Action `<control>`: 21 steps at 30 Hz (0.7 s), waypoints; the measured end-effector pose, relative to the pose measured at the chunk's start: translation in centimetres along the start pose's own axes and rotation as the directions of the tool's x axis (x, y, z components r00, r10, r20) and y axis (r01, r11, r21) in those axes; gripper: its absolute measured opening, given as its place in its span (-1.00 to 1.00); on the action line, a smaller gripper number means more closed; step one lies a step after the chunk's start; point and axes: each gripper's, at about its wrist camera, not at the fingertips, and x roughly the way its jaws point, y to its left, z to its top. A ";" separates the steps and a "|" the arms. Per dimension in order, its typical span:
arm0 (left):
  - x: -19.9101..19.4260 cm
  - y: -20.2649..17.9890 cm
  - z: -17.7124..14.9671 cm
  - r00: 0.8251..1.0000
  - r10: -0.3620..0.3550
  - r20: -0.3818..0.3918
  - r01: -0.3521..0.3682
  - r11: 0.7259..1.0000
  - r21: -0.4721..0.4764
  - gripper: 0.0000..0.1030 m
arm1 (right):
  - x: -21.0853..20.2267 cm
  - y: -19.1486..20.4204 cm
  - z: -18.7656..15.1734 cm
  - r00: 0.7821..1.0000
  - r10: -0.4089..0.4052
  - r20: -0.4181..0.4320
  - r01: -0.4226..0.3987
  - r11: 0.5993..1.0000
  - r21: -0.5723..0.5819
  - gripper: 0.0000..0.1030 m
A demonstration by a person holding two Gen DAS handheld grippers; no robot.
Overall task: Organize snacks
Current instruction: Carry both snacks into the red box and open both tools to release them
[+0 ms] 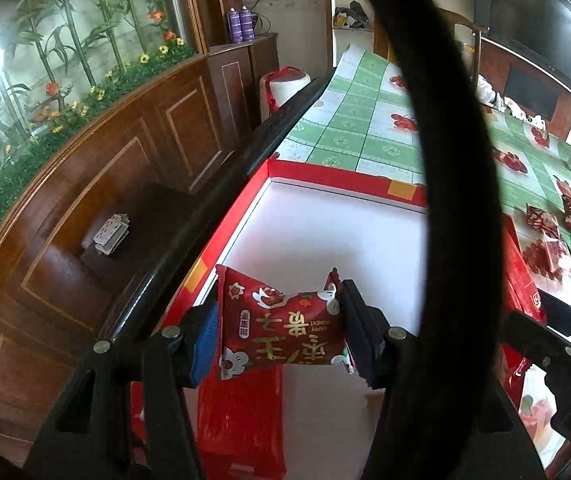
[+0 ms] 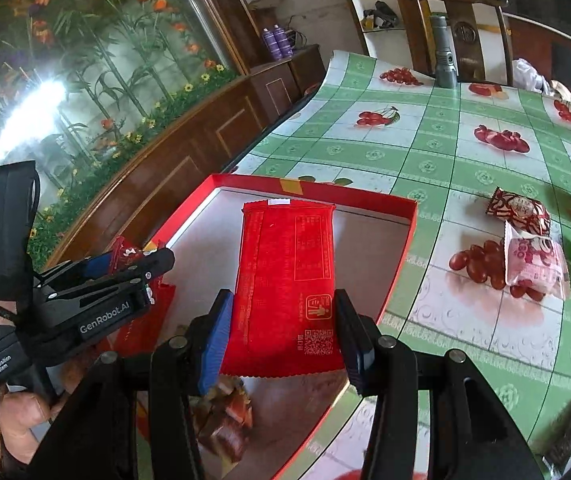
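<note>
My left gripper (image 1: 281, 320) is shut on a small red snack packet (image 1: 279, 322) with white flowers and gold print, held above the near left part of a red box with a white floor (image 1: 325, 240). My right gripper (image 2: 281, 330) is shut on a long flat red snack packet (image 2: 287, 280) held over the same red box (image 2: 399, 252). The left gripper also shows at the left of the right wrist view (image 2: 141, 260), with its red packet between the fingers. A flat red packet (image 1: 241, 420) lies in the box under the left gripper.
Several loose snack packets (image 2: 525, 236) lie on the green checked tablecloth (image 2: 445, 152) right of the box. A grey flashlight (image 2: 443, 54) stands at the table's far edge before a wooden chair. Brown-wrapped snacks (image 2: 225, 420) sit in the box's near end. A wooden cabinet (image 1: 105, 200) runs along the left.
</note>
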 end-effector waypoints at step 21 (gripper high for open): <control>4.6 -1.4 1.6 0.990 0.073 -0.117 -0.068 0.997 0.045 0.32 | 4.0 -0.6 0.8 0.995 -0.057 -0.081 0.053 0.998 -0.045 -0.05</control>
